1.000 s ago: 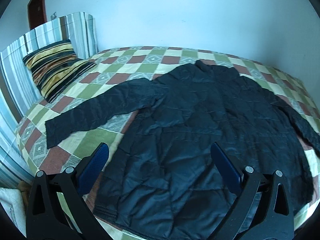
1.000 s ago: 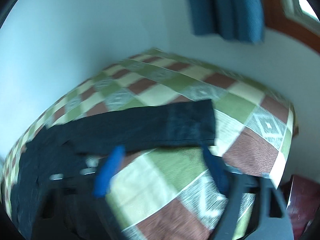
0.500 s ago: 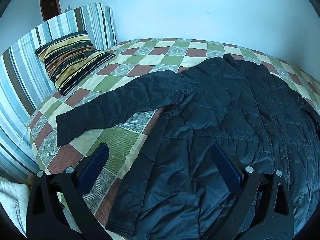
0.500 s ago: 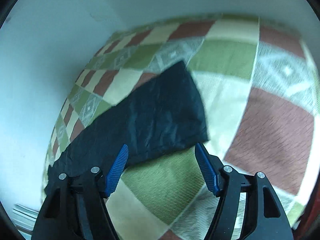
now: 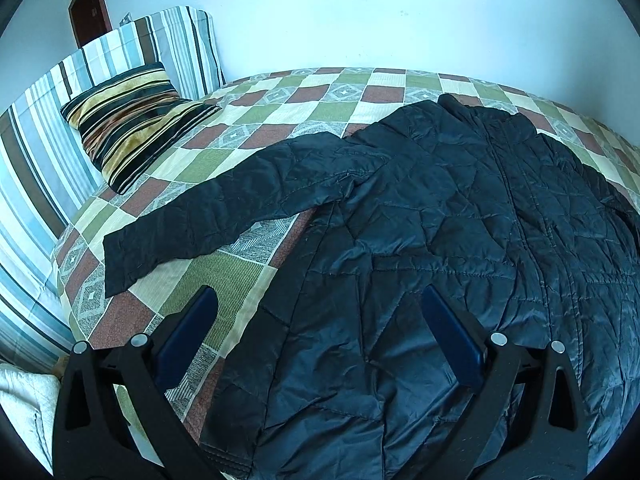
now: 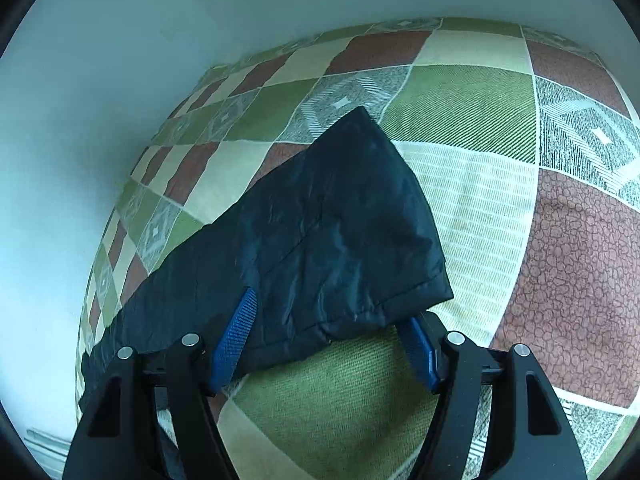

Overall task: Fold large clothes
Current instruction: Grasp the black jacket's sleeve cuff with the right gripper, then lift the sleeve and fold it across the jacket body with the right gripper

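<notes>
A black quilted jacket [image 5: 440, 240] lies spread flat on the checkered bed cover [image 5: 224, 276], its left sleeve [image 5: 224, 212] stretched toward the pillow. My left gripper [image 5: 320, 320] hangs open just above the jacket's lower left side, with nothing between its blue pads. In the right wrist view the other sleeve's cuff [image 6: 352, 240] lies flat on the cover. My right gripper [image 6: 328, 340] is open and low over it. The cuff's hem sits between its pads without being pinched, and a corner of the cuff covers the right pad's tip.
A striped pillow [image 5: 132, 120] leans on a striped headboard cover [image 5: 36, 152] at the left. A pale wall [image 5: 360, 12] runs behind the bed, with a dark door [image 5: 88, 4] in the corner. The bed edge drops off near a white cloth [image 5: 20, 408].
The left gripper has drifted left and lower, so the jacket sits further right in its view. The right gripper has rolled and dropped onto the sleeve cuff, which now lies between its fingers.
</notes>
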Demonstrator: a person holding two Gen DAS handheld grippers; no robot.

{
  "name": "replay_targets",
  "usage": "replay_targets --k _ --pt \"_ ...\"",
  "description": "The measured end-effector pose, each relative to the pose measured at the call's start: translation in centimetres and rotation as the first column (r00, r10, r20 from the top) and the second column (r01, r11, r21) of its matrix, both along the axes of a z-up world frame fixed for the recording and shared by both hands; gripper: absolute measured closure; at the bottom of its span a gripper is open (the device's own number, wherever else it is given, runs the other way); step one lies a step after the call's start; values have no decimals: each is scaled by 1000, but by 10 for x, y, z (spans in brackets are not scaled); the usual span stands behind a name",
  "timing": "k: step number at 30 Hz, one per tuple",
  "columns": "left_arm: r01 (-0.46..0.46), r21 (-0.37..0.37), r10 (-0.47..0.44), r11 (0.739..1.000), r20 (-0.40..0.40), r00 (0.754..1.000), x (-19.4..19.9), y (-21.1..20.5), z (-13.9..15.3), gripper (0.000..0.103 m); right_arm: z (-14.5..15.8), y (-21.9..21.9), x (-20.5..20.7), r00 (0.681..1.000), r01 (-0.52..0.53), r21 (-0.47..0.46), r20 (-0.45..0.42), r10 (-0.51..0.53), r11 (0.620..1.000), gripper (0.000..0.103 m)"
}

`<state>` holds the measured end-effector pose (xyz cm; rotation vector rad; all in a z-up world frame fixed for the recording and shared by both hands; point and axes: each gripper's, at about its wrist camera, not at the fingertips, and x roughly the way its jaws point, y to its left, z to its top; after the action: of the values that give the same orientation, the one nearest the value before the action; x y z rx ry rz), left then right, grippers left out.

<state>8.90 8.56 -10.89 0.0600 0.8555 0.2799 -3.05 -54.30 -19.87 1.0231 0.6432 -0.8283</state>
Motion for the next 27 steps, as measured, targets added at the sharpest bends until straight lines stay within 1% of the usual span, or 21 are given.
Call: replay_targets --k 1,2,3,4,5,6,9,11,13,15,16,17,18,19,22,23,25,27 --pt "0 -1 0 1000 -4 1000 0 0 -1 2 -1 0 0 1000 7 -3 2 -7 1000 35" --pt "0 -2 0 1000 -8 1000 1 0 -2 2 -1 0 1 1000 11 -12 -4 -11 1000 38" --pt "-1 -1 1 1000 -9 1000 0 0 -2 2 0 1 2 1000 13 -35 -13 -13 999 53" --pt "-2 0 2 1000 -10 1000 0 0 -3 2 0 1 3 1000 9 -43 -13 -10 999 59" --pt "-2 -1 2 1000 -11 1000 0 1 -4 2 -2 1 4 1000 -2 -44 3 2 999 73" --pt "-4 -1 4 1000 -12 1000 0 2 -5 2 -4 0 3 1000 0 -38 19 1 999 80" --pt "-24 7 24 1000 -27 999 1 8 -11 2 -1 -1 -1 998 9 -49 58 -6 999 89" --pt "-42 12 42 999 -41 998 3 15 -18 2 10 3 -1 998 5 -92 64 1 996 91" --pt "-60 9 60 998 -53 997 3 22 -22 2 29 13 4 998 -17 -163 59 27 986 92" --pt "-72 3 72 997 -59 996 3 28 -24 2 51 26 13 996 -52 -240 55 67 969 93" --pt "-74 0 74 997 -58 996 2 30 -24 2 66 36 21 994 -79 -290 53 99 954 93" --pt "-75 -1 75 997 -57 996 2 31 -24 2 76 44 26 991 -100 -319 53 123 942 93" --pt "-72 2 72 997 -54 996 2 32 -24 2 88 53 35 987 -127 -353 51 154 927 94" --pt "-70 6 71 998 -52 996 2 32 -25 2 103 68 48 979 -165 -397 44 198 903 94" --pt "-72 14 73 997 -47 996 2 35 -27 2 130 103 82 954 -256 -478 18 300 840 94" --pt "-74 8 75 997 -51 996 2 38 -29 2 138 119 98 937 -298 -500 8 348 813 94" --pt "-79 -1 79 997 -59 995 3 43 -32 2 147 145 123 909 -361 -520 -12 416 774 94" --pt "-88 -11 87 996 -64 994 3 49 -35 2 152 177 153 871 -432 -535 -39 489 726 94"
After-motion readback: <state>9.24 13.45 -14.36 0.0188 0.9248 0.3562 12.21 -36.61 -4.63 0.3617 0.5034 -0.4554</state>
